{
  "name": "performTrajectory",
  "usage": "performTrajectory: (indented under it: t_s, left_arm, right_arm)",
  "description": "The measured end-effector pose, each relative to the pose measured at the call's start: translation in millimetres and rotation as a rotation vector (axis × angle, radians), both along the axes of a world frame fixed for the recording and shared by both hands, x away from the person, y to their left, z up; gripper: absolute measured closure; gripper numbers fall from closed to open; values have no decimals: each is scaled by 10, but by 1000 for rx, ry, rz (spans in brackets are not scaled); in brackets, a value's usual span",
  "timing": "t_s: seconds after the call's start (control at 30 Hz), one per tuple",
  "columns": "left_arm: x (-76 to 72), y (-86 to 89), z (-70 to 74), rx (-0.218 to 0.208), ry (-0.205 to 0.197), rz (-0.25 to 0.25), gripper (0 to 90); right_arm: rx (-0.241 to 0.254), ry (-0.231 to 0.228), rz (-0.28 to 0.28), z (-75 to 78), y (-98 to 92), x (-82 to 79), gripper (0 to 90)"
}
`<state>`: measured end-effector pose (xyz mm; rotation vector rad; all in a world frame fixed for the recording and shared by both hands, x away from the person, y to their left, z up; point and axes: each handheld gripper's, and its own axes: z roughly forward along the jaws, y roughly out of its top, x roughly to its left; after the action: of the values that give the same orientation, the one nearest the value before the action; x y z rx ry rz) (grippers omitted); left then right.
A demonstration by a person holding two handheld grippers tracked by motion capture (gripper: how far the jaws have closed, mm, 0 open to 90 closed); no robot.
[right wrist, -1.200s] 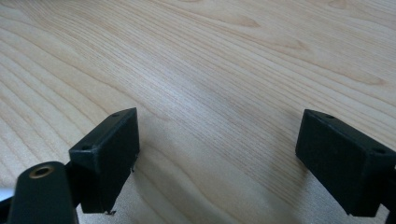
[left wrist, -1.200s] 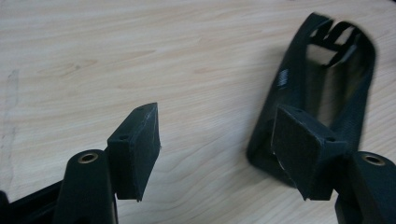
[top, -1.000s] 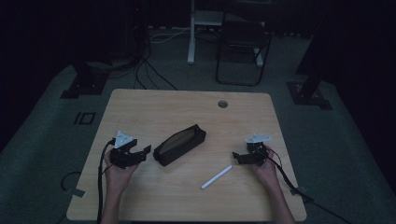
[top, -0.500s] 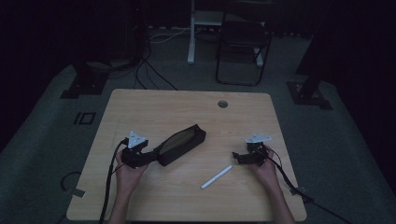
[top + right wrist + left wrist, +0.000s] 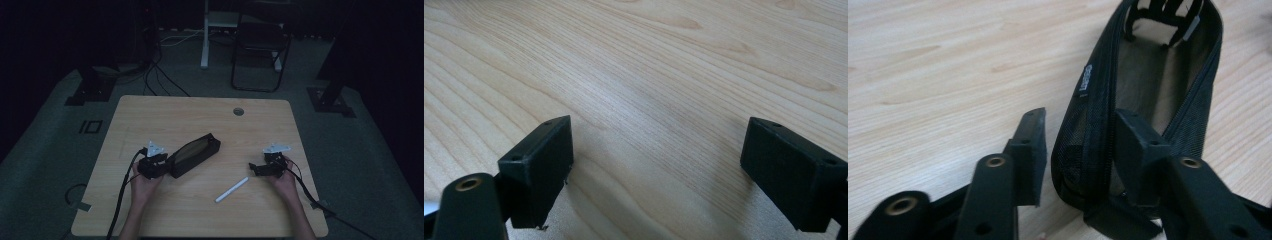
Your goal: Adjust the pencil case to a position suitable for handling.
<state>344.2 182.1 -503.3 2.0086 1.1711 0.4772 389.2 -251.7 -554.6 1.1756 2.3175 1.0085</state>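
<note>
Since a second ago the left hand-held gripper (image 5: 161, 165) has moved in to straddle the near wall of the open black pouch (image 5: 194, 154) mid-tabletop (image 5: 200, 115), jaws not yet clenched, while the right hand-held gripper (image 5: 256, 168) stays released beside the white pen (image 5: 232, 189).

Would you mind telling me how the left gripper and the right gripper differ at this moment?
The left gripper has its jaws astride one side wall of the open black pouch, one jaw inside and one outside; the right gripper has bare table between its jaws. The left gripper's jaws stand closer together; the right gripper's are spread wide. The white pen lies nearer the right gripper. Both are open, hand-held and low over the table.
</note>
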Motion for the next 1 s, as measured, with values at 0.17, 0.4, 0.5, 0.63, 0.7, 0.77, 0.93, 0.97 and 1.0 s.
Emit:
performTrajectory:
  t_s: [0.17, 0.4, 0.5, 0.63, 0.7, 0.77, 0.93, 0.97, 1.0]
  left_arm:
    - [3, -35, -9, 2, -8, -44, 657]
    - [-6, -195, -15, 6, -16, -139, 668]
    - [-8, -252, -12, 14, -19, -169, 669]
    - [-12, -330, -15, 12, -21, -206, 671]
    - [-12, -366, -17, 14, -23, -234, 672]
    - [-12, -407, -22, 10, -27, -257, 675]
    - [-11, -475, -21, 17, -27, -280, 670]
    - [-6, -482, -25, 16, -31, -282, 667]
    - [-3, -482, -25, 16, -31, -281, 663]
  right_arm:
    - [0, 0, 0, 0, 0, 0, 136]
    - [0, 0, 0, 0, 0, 0, 136]
    - [0, 0, 0, 0, 0, 0, 136]
    - [0, 0, 0, 0, 0, 0, 136]
    - [0, 0, 0, 0, 0, 0, 136]
    - [0, 0, 0, 0, 0, 0, 136]
    - [0, 0, 0, 0, 0, 0, 136]
    - [0, 0, 0, 0, 0, 0, 136]
    - [-1, 0, 1, 0, -1, 0, 136]
